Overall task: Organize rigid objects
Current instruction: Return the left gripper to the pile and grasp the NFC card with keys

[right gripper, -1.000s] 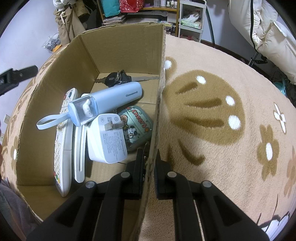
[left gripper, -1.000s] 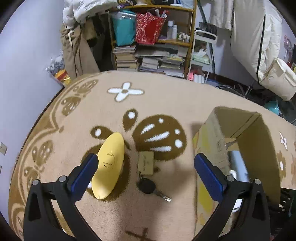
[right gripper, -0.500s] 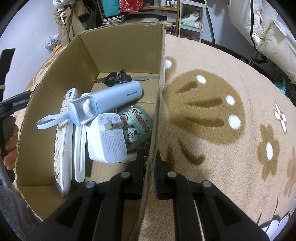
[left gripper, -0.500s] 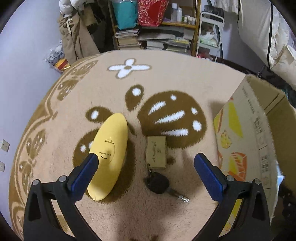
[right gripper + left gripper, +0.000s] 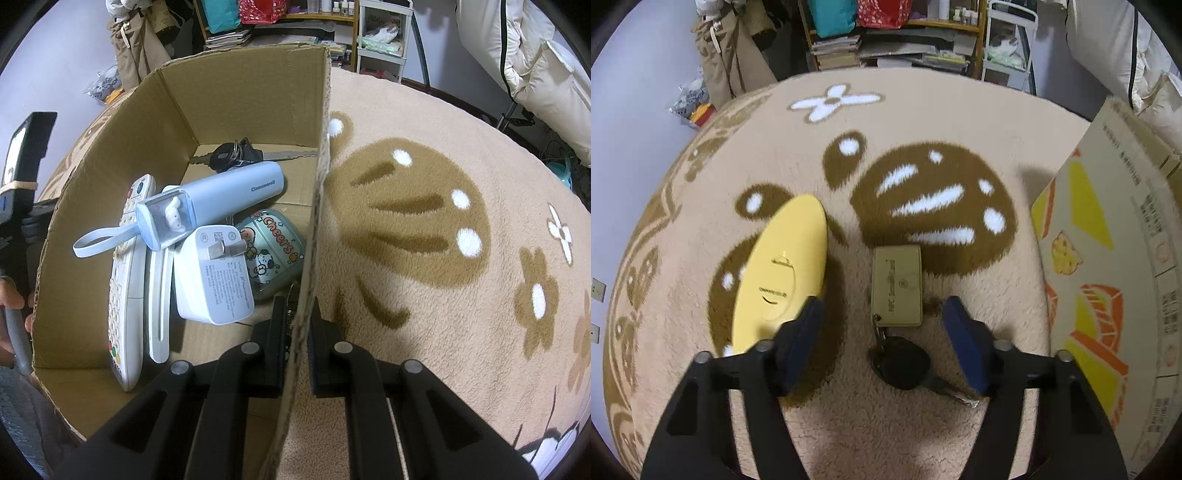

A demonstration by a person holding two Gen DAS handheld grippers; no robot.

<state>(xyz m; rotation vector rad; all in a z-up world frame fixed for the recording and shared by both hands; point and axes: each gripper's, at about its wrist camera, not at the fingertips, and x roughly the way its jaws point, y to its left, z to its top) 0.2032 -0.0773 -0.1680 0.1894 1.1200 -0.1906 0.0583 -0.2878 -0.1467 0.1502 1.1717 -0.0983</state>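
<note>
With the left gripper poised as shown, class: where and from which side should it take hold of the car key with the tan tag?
Probably the black key head, from straight above. It is the thickest part, lying flat on the rug between the open fingers of the left gripper. The tan tag is flat and thin; the blade is thinner still.

It was a lived-in room of a home, cluttered along the walls. A plush beige rug (image 5: 923,122) with brown paw prints and white flowers covered the floor. At the top of the frame stood a wooden shelf (image 5: 945,26) crammed with books (image 5: 836,50), papers and bags, a white cart (image 5: 1008,40) beside it. Tan clothes (image 5: 720,59) hung at upper left; a white duvet (image 5: 524,51) was bundled at upper right.
</note>
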